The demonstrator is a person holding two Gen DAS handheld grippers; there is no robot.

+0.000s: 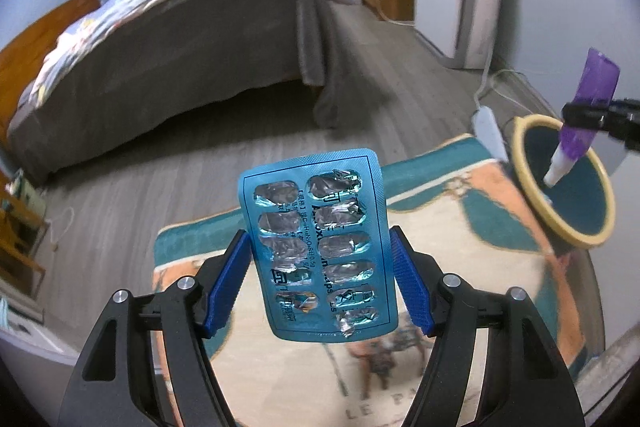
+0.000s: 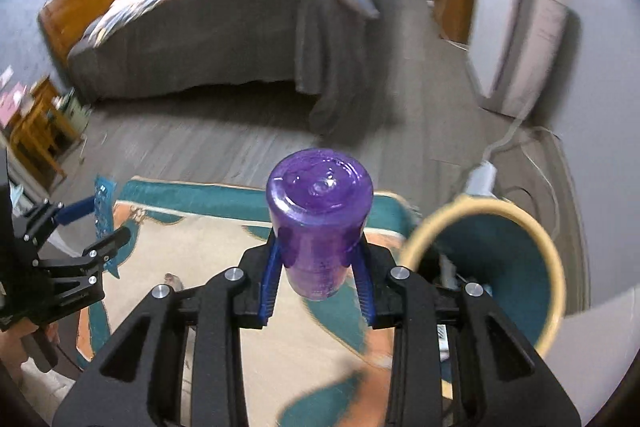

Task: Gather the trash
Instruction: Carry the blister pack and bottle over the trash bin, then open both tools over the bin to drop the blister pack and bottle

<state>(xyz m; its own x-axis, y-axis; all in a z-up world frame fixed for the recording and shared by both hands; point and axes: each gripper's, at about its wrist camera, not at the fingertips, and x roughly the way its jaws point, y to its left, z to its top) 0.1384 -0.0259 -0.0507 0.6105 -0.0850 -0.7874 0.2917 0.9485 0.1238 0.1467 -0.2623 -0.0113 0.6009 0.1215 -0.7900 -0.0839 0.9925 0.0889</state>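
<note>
between the blue pads of the left gripper (image 1: 320, 269) an emptied blister pack (image 1: 316, 247) is standing upright, the pads pinching its long edges low down so that most of the foil card is sticking up past the fingertips. over at about two o'clock in the left wrist view the right gripper (image 1: 588, 111) is clamping a purple bottle (image 1: 584, 107) across its middle, white nozzle pointing down toward the mouth of the yellow-rimmed bin (image 1: 520, 147); in the right wrist view the same bottle is sitting base-forward between that gripper's blue fingers, which are gripping its sides, with the bin's rim lying at about three o'clock, just beside the right finger. both pieces of trash are being carried above the patterned rug (image 1: 440, 227), the bed (image 1: 200, 39) lying well beyond at twelve o'clock and a white power strip (image 1: 486, 135) trailing its cord on the floor just behind the bin. judging from this, the step in hand is bringing the bottle over the bin, and it looks about halfway done for these two items. doing it well is probably meaning centring the nozzle over the dark opening before loosening the fingers, since the bottle may glance off the rim otherwise. the blister pack is light and thin, so it is likely needing to be brought well inside the rim too, as it may flutter sideways onto the rug.
</note>
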